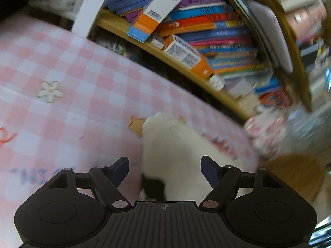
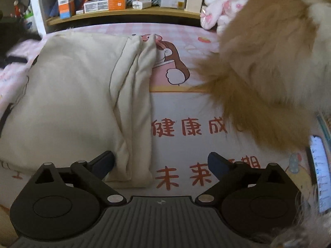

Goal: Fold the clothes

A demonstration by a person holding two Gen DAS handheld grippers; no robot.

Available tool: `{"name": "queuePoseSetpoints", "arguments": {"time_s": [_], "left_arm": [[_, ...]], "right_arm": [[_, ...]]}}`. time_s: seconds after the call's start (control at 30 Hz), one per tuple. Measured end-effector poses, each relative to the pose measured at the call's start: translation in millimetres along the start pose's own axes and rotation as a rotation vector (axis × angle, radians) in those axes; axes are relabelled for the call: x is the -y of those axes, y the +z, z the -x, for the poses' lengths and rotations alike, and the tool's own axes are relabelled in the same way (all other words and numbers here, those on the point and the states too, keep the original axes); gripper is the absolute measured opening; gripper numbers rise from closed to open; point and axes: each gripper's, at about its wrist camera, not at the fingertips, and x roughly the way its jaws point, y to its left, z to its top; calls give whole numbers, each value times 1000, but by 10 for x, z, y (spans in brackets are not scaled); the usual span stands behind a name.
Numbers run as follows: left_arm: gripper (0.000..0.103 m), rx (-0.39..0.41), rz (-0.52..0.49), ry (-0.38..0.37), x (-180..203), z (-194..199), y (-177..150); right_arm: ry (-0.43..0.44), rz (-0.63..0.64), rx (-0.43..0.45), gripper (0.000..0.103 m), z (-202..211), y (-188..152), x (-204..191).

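In the right wrist view, a cream garment [image 2: 68, 95] lies flat on the printed bed sheet [image 2: 186, 107], with one long side folded over as a thick strip [image 2: 136, 107]. My right gripper [image 2: 161, 156] is open just above the near end of that strip, and its left finger [image 2: 105, 159] is beside the cloth without pressing it. In the blurred left wrist view, a white cloth [image 1: 173, 148] with a black patch [image 1: 153, 186] lies on the pink checked sheet [image 1: 72, 78]. My left gripper [image 1: 164, 161] hangs open over it, with the cloth showing between its fingers.
A fluffy tan and cream animal [image 2: 264, 66] stands on the bed at the right, its tail near the right gripper. A lit phone [image 2: 319, 173] lies at the right edge. A wooden bookshelf [image 2: 124, 13] with books, boxes and a plush toy [image 2: 221, 10] runs behind the bed.
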Motion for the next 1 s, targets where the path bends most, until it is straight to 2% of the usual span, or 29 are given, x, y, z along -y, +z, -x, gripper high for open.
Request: {"name": "queuePoseSetpoints", "arguments": {"time_s": [0.1, 0.2, 0.27, 0.3, 0.37, 0.47, 0.53, 0.6, 0.7, 0.8, 0.83, 0.9, 0.97, 1.0], "left_arm": [[66, -50, 42, -50, -66, -190, 140], [64, -87, 52, -57, -85, -381, 258], [47, -84, 73, -47, -119, -460, 320], [31, -79, 85, -44, -139, -486, 349], [23, -60, 73, -60, -132, -476, 405], [22, -22, -59, -94, -5, -405, 429], [24, -32, -118, -40, 9, -463, 428], [26, -75, -93, 4, -77, -580, 430], [33, -80, -25, -41, -184, -613, 468], [32, -58, 15, -85, -224, -593, 494], [30, -44, 6, -101, -211, -579, 494], [25, -19, -67, -85, -128, -561, 477], [25, 1, -139, -63, -49, -554, 463], [27, -14, -168, -27, -27, -592, 463]], "right_arm": [[-43, 71, 22, 97, 28, -8, -109], [-69, 110, 29, 97, 40, -6, -162], [-78, 113, 27, 97, 39, 2, -173], [-79, 107, 24, 97, 36, 6, -171], [-84, 98, 20, 97, 37, 10, -175], [-95, 89, 17, 97, 53, 3, -198], [-100, 82, 16, 97, 58, 1, -205], [-102, 75, 14, 97, 62, -1, -206], [-104, 70, 8, 97, 61, 8, -208], [-109, 67, 5, 97, 60, 10, -217], [-110, 67, 3, 97, 58, 12, -218], [-111, 67, 0, 97, 54, 17, -218], [-112, 66, -3, 97, 50, 21, -218], [-112, 65, -5, 97, 49, 23, -217]]}}
